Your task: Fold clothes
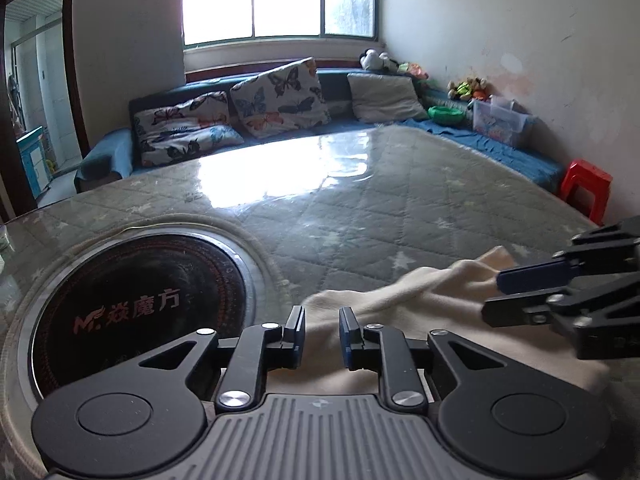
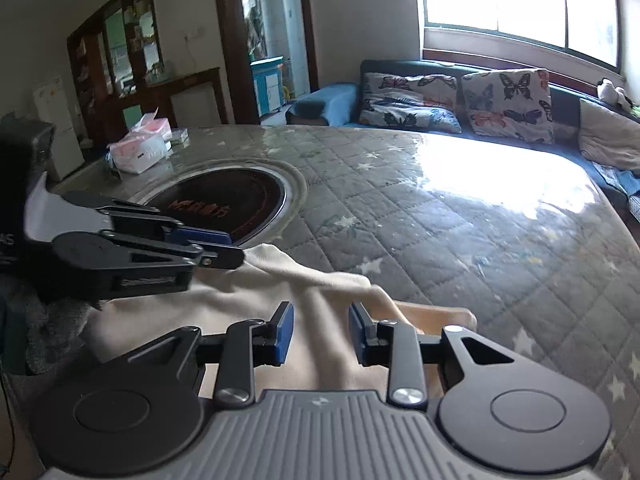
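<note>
Ribbed grey housing and two round black hinge discs fill the bottom of each wrist view. In the left wrist view, the left gripper points forward over a cream garment that lies crumpled at the lower centre and lower right of the frame. Its blue-padded fingers stand a narrow gap apart, with cloth showing between and beneath them; whether the pads actually pinch the fabric I cannot tell. The right gripper enters from the right edge of that frame, its fingertips at the far edge of the garment.

In the right wrist view, the right gripper has its fingers somewhat parted over a ridge of the same cream garment, which runs up between the pads; no firm grip shows. The left gripper reaches in from the left of the frame, its tips resting at the garment's upper edge.

The garment sits at the near edge of a table covered with a grey quilted star-patterned cloth under a glossy clear sheet. A round black cooktop is set into the table, at the lower left of the left wrist view. Butterfly-print cushions lean on a blue sofa below a bright window. A red stool stands at the right, and tissue packs lie on the table's far left in the right wrist view.
</note>
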`<state>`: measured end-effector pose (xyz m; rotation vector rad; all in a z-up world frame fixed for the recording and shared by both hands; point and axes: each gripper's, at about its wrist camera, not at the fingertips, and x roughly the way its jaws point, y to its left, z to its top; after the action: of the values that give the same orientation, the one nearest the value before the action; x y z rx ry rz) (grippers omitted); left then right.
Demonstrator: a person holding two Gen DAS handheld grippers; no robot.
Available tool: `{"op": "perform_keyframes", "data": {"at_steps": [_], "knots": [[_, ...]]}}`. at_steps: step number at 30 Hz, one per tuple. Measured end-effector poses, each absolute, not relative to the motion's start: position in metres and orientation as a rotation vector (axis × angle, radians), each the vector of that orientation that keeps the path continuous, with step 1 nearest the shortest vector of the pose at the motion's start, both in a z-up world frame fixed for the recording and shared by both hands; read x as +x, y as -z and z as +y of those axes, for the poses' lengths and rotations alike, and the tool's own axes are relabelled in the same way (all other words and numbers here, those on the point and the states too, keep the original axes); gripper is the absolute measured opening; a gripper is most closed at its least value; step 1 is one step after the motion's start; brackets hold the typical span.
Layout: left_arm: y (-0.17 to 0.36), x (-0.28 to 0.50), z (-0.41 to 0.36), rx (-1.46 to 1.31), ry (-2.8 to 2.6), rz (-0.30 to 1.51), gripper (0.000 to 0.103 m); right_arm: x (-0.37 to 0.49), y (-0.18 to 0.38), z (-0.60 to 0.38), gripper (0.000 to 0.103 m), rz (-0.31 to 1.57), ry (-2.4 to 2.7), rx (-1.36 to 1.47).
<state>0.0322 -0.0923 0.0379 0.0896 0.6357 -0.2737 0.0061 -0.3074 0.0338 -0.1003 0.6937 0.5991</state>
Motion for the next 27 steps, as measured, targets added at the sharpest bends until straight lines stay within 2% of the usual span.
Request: {"op": "perform_keyframes", "data": {"at_steps": [4,12,27], "knots": [[-0.039,0.008,-0.093,0.070,0.283,0.635,0.025,0.003,-0.027,-0.321,0.030,0.705,-0.569,-0.064],[-0.028,-0.012,-0.066,0.001,0.205,0.666,0.025,0.009,-0.020,-0.337,0.030,0.701,-0.504,-0.028],[-0.024,0.021,-0.044,-0.038,0.119,0.679,0.027,0.026,-0.016,-0.323,0.030,0.711,-0.514,-0.033]]}}
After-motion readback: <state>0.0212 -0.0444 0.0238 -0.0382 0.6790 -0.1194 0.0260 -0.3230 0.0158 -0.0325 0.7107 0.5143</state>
